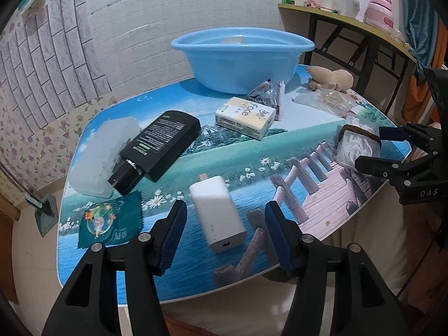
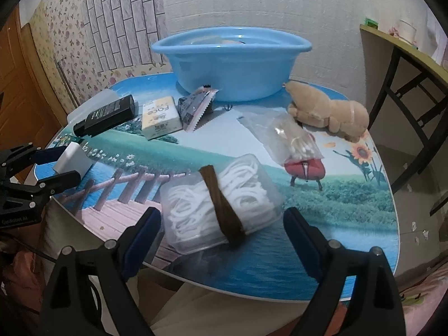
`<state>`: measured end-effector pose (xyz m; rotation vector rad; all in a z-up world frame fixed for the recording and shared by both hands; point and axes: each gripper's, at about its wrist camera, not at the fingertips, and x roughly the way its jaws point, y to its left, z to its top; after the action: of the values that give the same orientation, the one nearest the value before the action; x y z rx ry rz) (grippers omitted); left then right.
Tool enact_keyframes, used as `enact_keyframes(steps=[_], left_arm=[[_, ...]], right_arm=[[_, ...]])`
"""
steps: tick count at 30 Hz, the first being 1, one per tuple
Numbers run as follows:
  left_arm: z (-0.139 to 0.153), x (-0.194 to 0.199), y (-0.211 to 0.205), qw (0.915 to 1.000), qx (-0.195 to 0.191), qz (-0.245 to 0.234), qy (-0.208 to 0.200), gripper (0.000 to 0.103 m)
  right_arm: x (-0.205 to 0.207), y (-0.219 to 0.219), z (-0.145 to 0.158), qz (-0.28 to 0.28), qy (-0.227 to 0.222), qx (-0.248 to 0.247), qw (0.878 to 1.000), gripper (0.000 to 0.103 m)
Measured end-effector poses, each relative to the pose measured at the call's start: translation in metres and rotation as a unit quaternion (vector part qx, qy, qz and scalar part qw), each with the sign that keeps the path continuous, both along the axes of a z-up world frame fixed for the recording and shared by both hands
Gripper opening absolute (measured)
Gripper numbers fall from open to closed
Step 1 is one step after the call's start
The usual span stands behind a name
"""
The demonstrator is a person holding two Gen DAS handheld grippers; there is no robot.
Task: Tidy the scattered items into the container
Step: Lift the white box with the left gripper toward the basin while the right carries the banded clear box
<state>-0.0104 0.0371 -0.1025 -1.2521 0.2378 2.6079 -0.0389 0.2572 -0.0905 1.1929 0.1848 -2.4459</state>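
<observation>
A blue basin point(image 1: 238, 70) point(image 2: 232, 70) stands at the back of the picture-printed table point(image 1: 280, 145) point(image 2: 350, 224). My left gripper point(image 1: 226, 224) point(image 2: 56, 165) is open around a white power bank point(image 1: 218, 212) point(image 2: 72, 159), and its pads stand clear of both sides. My right gripper point(image 2: 222, 224) point(image 1: 372, 148) is open around a clear box of white loops with a brown band point(image 2: 221, 201) point(image 1: 355, 142). Its pads are close to the box walls but apart from them.
On the table lie a black bottle point(image 1: 159, 145) point(image 2: 109, 114) leaning on a clear case point(image 1: 95, 154), a tissue pack point(image 1: 245, 117) point(image 2: 161, 116), a snack wrapper point(image 1: 266, 98) point(image 2: 196, 106), a bag of cotton swabs point(image 2: 291, 140), a plush toy point(image 2: 327, 112) and a green sachet point(image 1: 109, 221). A side table point(image 1: 350, 25) stands to the right.
</observation>
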Motion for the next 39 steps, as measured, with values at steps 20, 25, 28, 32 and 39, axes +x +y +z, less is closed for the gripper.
enact_keyframes(steps=[20,25,28,32,39], left_arm=[[-0.01,-0.008,-0.004,0.9997,0.008,0.01,-0.021,0.028],[-0.003,-0.007,-0.003,0.9999,0.011,0.006,-0.011,0.025],[0.0,-0.008,-0.001,0.9999,0.011,0.003,-0.006,0.025],[0.008,-0.009,0.001,0.9999,0.016,0.002,0.004,0.025],[0.031,-0.018,0.007,0.9993,0.015,0.0,0.035,0.025]], right_arm=[[-0.003,0.0,-0.003,0.019,0.009,0.003,1.0,0.085],[-0.001,0.006,0.004,0.012,0.019,-0.018,1.0,0.085],[0.0,0.008,0.012,0.013,0.028,-0.032,0.999,0.085],[0.0,0.008,0.017,0.016,0.033,-0.041,0.999,0.085],[-0.003,0.006,0.034,0.022,0.042,-0.064,0.997,0.084]])
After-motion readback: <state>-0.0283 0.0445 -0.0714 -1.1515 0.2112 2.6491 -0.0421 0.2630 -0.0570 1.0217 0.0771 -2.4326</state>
